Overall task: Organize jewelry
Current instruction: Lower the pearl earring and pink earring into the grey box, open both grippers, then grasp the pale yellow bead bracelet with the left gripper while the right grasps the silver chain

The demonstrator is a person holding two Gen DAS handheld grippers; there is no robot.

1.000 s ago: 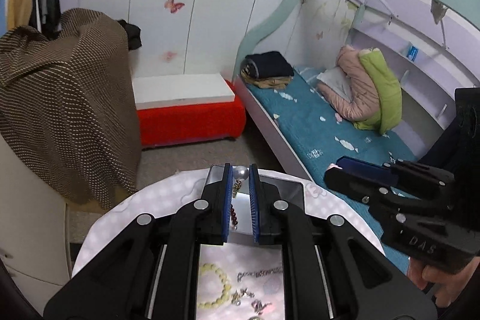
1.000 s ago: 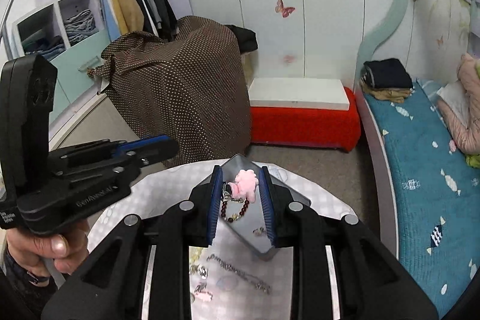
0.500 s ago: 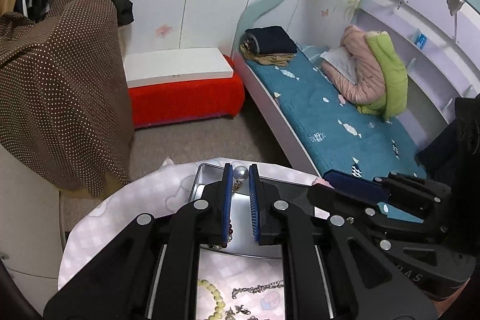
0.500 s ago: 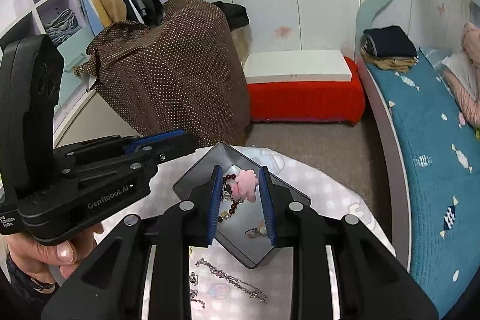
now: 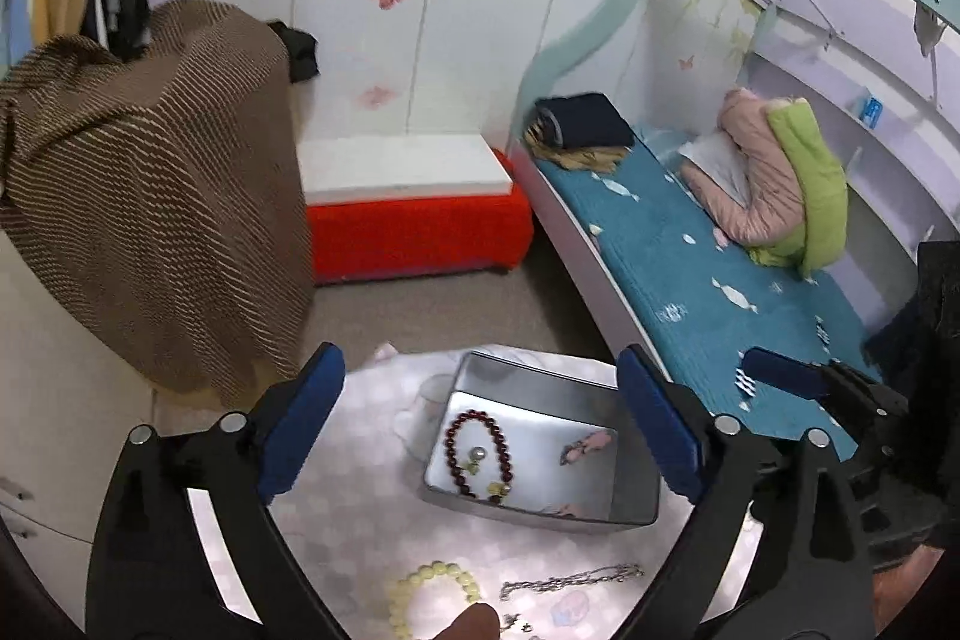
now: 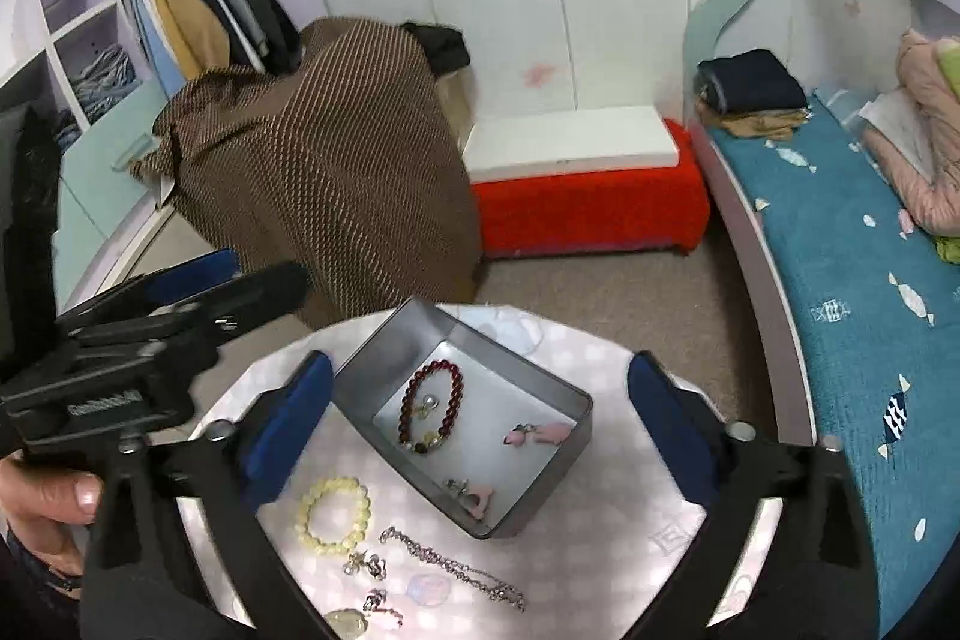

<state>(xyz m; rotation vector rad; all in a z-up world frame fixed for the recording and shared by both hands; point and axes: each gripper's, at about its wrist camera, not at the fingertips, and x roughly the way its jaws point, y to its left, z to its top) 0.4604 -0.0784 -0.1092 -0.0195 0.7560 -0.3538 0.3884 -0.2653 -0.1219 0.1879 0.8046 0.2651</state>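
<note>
Both the left gripper (image 5: 480, 436) and right gripper (image 6: 480, 436) gape empty; red bracelet (image 6: 431, 407) and pink charms (image 6: 537, 435) fill the tin (image 6: 384, 358), while yellow bracelet (image 6: 333, 515) and chain (image 6: 450, 565) wait near the table's (image 6: 630, 508) front edge

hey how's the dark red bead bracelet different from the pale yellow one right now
The dark red bracelet lies inside the metal tin; the pale yellow bracelet lies outside it on the table. The red one's loop looks longer and oval, the yellow one's rounder and smaller. Both are beaded loops lying flat.

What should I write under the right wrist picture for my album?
Open right hand-held gripper above a metal tin holding a dark red bead bracelet.
</note>
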